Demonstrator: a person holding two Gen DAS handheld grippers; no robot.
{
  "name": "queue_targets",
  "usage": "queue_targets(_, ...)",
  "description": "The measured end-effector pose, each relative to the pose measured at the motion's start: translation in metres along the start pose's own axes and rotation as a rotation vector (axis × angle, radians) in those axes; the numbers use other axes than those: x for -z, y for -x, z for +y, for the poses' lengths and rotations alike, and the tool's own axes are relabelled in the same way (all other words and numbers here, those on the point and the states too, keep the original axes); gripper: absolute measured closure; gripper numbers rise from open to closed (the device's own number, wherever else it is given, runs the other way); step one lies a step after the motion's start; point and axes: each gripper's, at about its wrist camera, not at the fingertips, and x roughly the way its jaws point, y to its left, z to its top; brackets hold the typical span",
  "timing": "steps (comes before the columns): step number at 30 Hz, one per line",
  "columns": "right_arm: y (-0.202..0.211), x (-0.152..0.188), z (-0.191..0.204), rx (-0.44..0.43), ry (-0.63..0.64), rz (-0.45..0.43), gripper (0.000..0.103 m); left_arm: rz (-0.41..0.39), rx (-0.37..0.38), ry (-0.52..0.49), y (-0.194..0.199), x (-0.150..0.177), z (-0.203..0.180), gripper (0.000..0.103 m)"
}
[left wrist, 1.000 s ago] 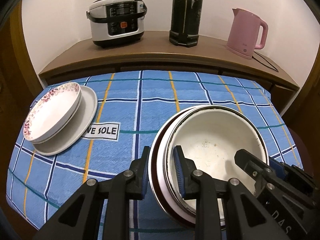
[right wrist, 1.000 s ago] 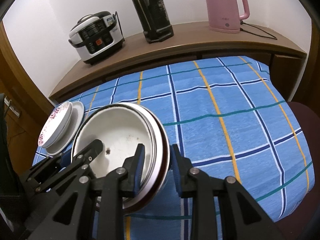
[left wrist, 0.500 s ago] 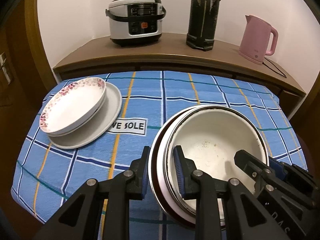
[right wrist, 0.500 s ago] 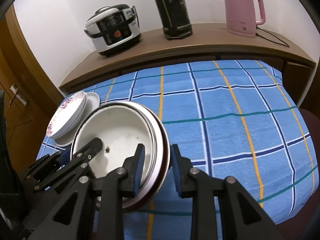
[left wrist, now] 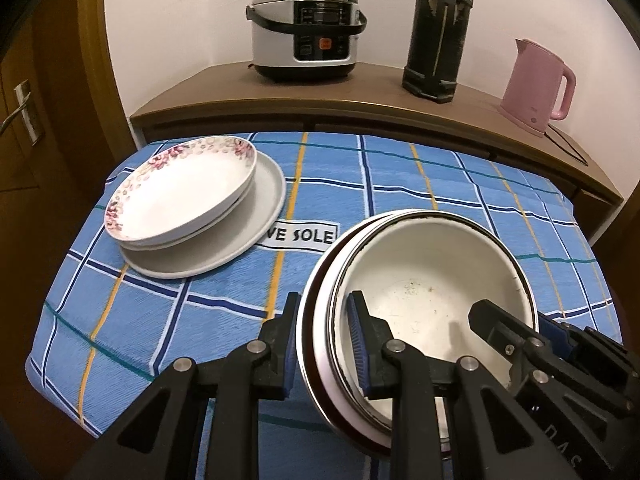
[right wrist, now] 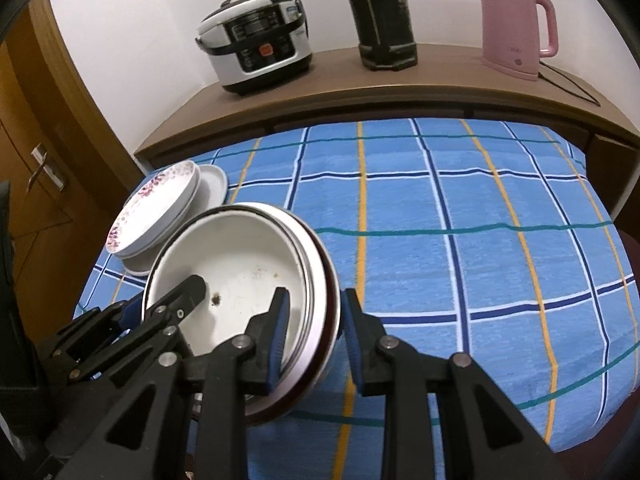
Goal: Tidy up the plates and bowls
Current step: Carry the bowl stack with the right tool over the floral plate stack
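Observation:
A stack of white bowls (left wrist: 432, 292) nested in a dark-rimmed one hangs above the blue checked tablecloth. My left gripper (left wrist: 324, 340) is shut on the stack's left rim. My right gripper (right wrist: 312, 332) is shut on its right rim (right wrist: 320, 280), and its fingers (left wrist: 504, 324) show at the right of the left wrist view. At the table's far left a floral-rimmed bowl (left wrist: 180, 188) rests on a second bowl and a wide grey plate (left wrist: 256, 224). The same pile (right wrist: 160, 204) sits just behind the held stack in the right wrist view.
A wooden shelf (left wrist: 360, 96) behind the table carries a rice cooker (left wrist: 308, 32), a tall black flask (left wrist: 440, 28) and a pink kettle (left wrist: 536, 84) with a cord. A wooden door (left wrist: 24, 120) stands to the left. Bare tablecloth (right wrist: 460, 220) stretches to the right.
Both grippers have carried the bowl stack leftward, toward the floral bowl and grey plate, which now appear closer and more central. The grip on the rims has not changed.

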Motion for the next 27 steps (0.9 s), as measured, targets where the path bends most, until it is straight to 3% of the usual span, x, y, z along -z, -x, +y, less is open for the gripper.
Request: queue_targets(27,-0.019,0.007,0.072,-0.068,0.125,0.036,0.076,-0.017,-0.094,0.097,0.016,0.012,0.072,0.077)
